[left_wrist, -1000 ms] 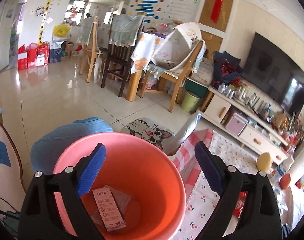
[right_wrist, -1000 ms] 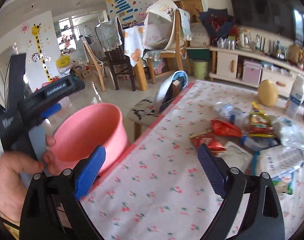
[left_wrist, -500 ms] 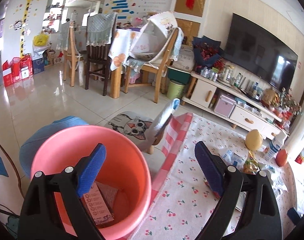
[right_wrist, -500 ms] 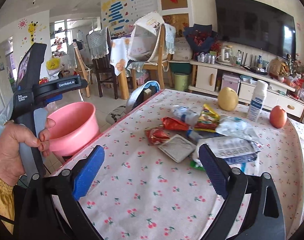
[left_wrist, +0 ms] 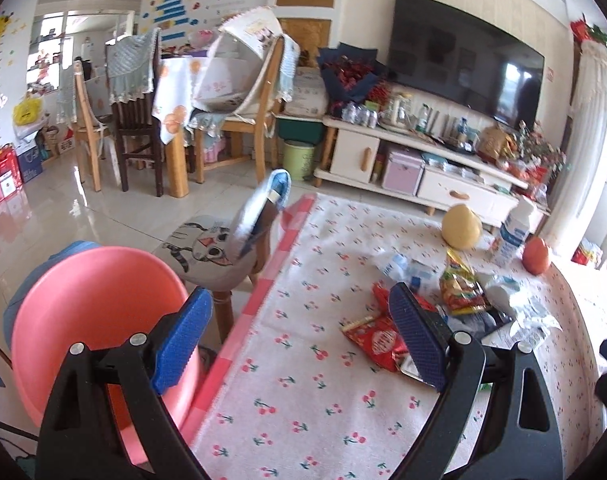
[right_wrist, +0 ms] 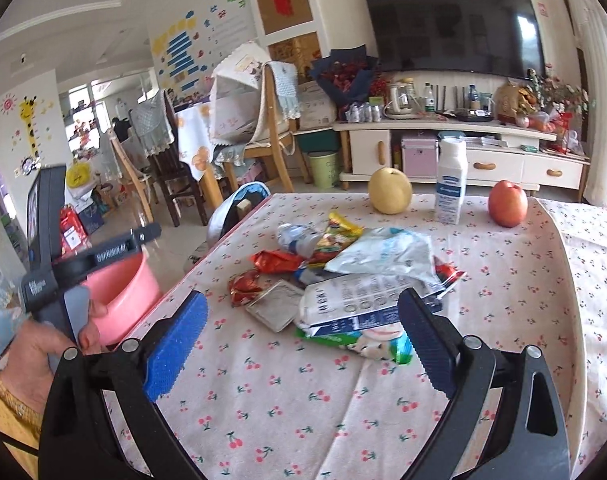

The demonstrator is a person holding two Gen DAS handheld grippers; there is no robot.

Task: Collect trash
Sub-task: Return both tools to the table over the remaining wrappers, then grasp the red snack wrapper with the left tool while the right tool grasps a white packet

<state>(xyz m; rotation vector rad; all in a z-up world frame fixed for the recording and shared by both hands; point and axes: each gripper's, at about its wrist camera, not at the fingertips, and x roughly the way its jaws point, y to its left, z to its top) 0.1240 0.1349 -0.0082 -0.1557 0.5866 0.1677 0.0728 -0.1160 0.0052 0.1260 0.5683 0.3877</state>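
A pile of trash (right_wrist: 343, 272) lies mid-table on the cherry-print cloth (right_wrist: 503, 340): red snack wrappers (right_wrist: 271, 260), a flat grey packet (right_wrist: 277, 308), a white and blue bag (right_wrist: 355, 304), a crushed bottle (right_wrist: 299, 236). The pile also shows in the left wrist view (left_wrist: 443, 304). A pink bucket (left_wrist: 95, 304) stands beside the table's left edge. My left gripper (left_wrist: 299, 340) is open and empty, over the table edge between bucket and pile. My right gripper (right_wrist: 301, 344) is open and empty, just in front of the pile.
A yellow pear (right_wrist: 389, 196), a white bottle (right_wrist: 449, 182) and a red apple (right_wrist: 507, 202) stand at the table's far side. A cat-print stool (left_wrist: 207, 248) stands beside the bucket. Chairs, a dining table and a TV cabinet stand behind.
Both grippers swung right, away from the bucket toward the trash pile. The left view now shows the table and pile instead of the bucket's inside. The right gripper came closer to the pile.
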